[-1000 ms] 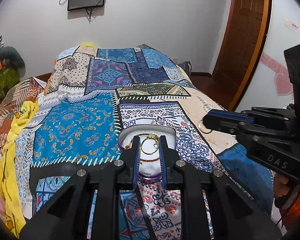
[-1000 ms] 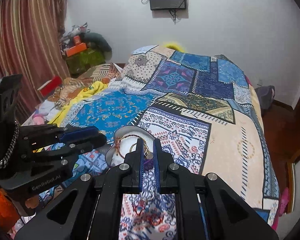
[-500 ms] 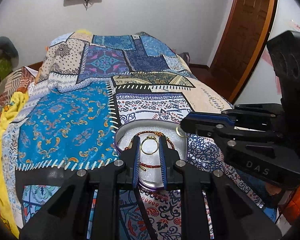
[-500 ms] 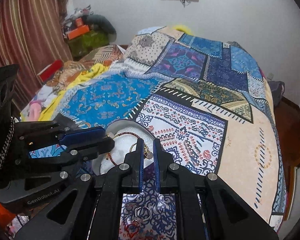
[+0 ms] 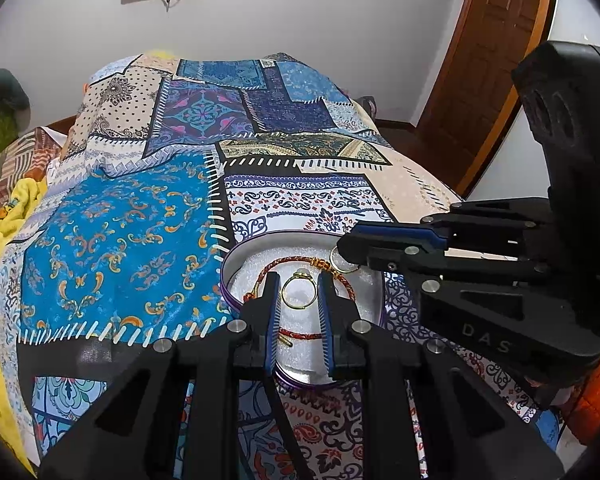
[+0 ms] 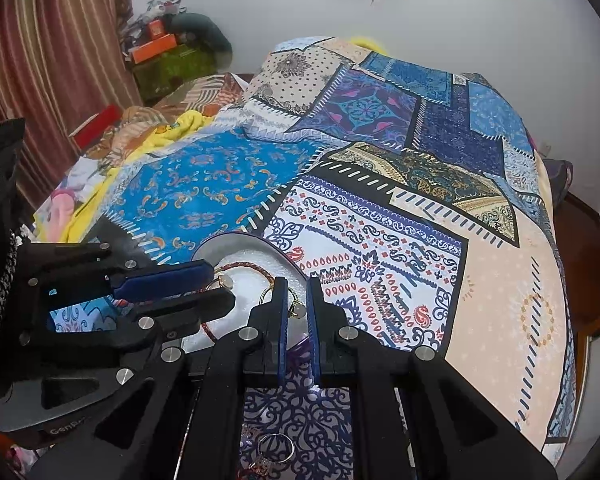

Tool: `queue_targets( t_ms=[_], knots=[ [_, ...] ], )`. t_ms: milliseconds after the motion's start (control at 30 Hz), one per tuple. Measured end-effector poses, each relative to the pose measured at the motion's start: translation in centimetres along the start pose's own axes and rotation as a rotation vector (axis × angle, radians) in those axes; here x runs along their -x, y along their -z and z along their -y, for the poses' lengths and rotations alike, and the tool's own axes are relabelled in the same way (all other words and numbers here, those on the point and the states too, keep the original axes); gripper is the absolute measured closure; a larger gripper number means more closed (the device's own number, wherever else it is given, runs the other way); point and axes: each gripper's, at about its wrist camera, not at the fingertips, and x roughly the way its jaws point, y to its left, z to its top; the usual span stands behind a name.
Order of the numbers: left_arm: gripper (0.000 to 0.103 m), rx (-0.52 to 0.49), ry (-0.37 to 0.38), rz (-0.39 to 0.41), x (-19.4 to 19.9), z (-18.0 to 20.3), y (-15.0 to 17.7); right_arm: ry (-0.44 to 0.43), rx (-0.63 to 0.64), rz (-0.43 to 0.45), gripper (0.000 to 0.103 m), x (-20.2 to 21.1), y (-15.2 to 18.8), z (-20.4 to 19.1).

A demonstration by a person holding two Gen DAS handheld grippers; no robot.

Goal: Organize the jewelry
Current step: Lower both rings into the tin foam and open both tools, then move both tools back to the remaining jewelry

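Left jaws: narrowly apart, left gripper (image 5: 298,280) clamped across a gold ring (image 5: 298,307) that stands upright between the pads.
Right jaws: almost together, right gripper (image 6: 297,284) pinching a second gold ring with a pale stone (image 6: 296,309) at the very tips.
Below the jaws: round tin (image 5: 228,280) with a purple rim and a white foam lining; both held rings over its inside, the right one nearer the far rim.
Already in the tin: a red-and-gold braided bracelet (image 5: 296,259), curled on the foam beneath and around the left tips.
Height: hard to judge through the fisheye; possibly just clear of the foam, perhaps touching it.
Further out: tin resting on the patchwork bedspread (image 5: 120,240); a loose silver ring (image 6: 276,435) lying on the cloth nearer than the tin, under the right gripper's body.
Step in hand: most likely the put-down of two rings into the tin, one per hand.
Next move: part each pair of jaws a little, low over bare foam and off the bracelet, so that neither ring bounces out or snags; then lift straight away and go for the silver ring.
Risk: crowded tips, so one release at a time looks safer.
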Motion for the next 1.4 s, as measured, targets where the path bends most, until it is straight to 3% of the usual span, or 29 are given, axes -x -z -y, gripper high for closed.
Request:
queue_targets(
  t_ms=[367,600,1100,1167,1233,1400],
  knots=[
    [0.086,0.018,0.0,-0.004,0.6,-0.1,0.1,0.021,0.028,0.001,0.094,0.2,-0.3,-0.6],
    [0.086,0.011,-0.024,0.012,2.0,0.1,0.0,0.04,0.037,0.028,0.085,1.2,-0.4,-1.0],
    [0.083,-0.041,-0.078,0.078,7.1,2.8,-0.2,0.074,-0.009,0.123,0.079,7.3,0.6,-1.0],
    [0.077,-0.049,-0.084,0.086,7.8,3.3,-0.1,0.073,-0.02,0.135,0.075,8.2,1.0,-1.0],
    [0.071,-0.053,-0.092,0.097,8.5,3.7,0.1,0.079,-0.031,0.151,0.064,9.1,1.4,-0.9],
    [0.069,-0.05,-0.094,0.099,9.7,4.5,0.7,0.106,-0.06,0.178,0.06,11.2,2.9,-0.6]
  ],
)
